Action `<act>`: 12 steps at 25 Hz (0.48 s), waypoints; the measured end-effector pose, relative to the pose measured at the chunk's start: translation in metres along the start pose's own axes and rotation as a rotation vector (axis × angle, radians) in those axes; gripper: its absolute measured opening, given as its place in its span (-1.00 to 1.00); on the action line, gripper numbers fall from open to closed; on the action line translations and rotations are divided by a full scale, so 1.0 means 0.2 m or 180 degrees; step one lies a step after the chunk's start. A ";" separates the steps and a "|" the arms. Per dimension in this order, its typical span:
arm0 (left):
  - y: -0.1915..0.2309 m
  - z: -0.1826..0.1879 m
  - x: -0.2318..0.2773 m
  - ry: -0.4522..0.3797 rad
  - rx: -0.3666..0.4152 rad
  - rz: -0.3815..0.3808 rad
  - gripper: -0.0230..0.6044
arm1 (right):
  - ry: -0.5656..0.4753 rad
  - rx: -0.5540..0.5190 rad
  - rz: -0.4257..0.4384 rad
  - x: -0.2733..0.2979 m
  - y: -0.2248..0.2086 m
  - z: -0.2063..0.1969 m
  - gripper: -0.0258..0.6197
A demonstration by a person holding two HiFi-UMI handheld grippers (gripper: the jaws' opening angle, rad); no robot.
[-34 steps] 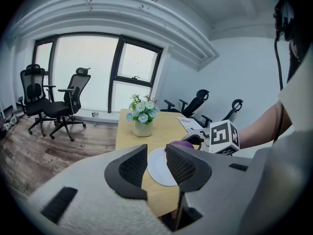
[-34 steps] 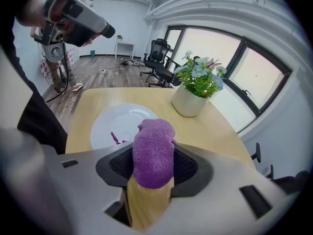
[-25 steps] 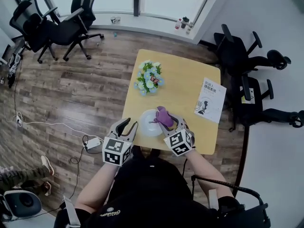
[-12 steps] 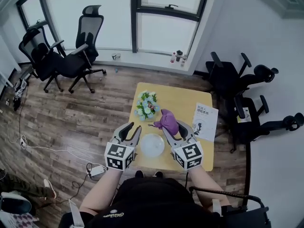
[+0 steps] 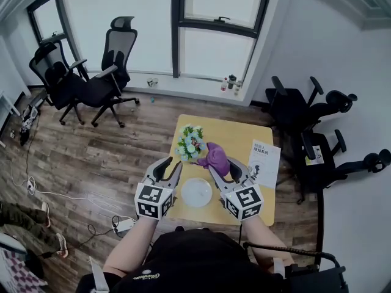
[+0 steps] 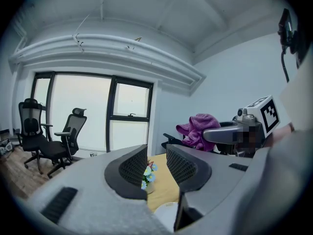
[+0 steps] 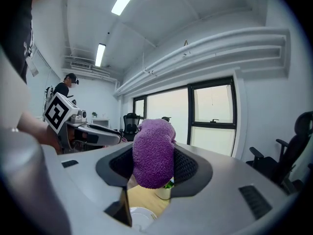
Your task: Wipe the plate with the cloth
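Right gripper (image 5: 223,165) with cloth (image 5: 215,155) higher, level

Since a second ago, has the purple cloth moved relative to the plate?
Yes. The cloth, clamped in the right tongs, overlapped the plate then; now it sits clear of the rim, toward the flowers.

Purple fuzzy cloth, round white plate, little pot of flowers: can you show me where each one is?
Purple fuzzy cloth (image 7: 153,153): right gripper view, middle of the bunched-up part.
Round white plate (image 5: 197,192): head view, its centre.
Little pot of flowers (image 5: 190,143): head view, the blossoms on top.
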State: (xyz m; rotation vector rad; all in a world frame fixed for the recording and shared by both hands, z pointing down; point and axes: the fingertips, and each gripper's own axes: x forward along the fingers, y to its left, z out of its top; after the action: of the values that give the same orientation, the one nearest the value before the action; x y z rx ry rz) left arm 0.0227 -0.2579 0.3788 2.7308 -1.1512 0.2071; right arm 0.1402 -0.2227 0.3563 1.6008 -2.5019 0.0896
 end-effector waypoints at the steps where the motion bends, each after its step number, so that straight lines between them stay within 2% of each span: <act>1: 0.00 0.00 0.00 0.0002 -0.0002 0.0002 -0.53 | -0.0005 0.0006 0.0010 0.00 0.00 0.01 -0.34; 12: -0.01 -0.01 0.01 0.0037 -0.0008 -0.0012 -0.53 | 0.0022 0.0051 0.0059 -0.01 0.00 -0.01 -0.34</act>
State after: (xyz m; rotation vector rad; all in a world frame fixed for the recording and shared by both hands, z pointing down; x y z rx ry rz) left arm 0.0265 -0.2576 0.3805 2.7258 -1.1424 0.2207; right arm 0.1405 -0.2214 0.3575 1.5809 -2.5174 0.1176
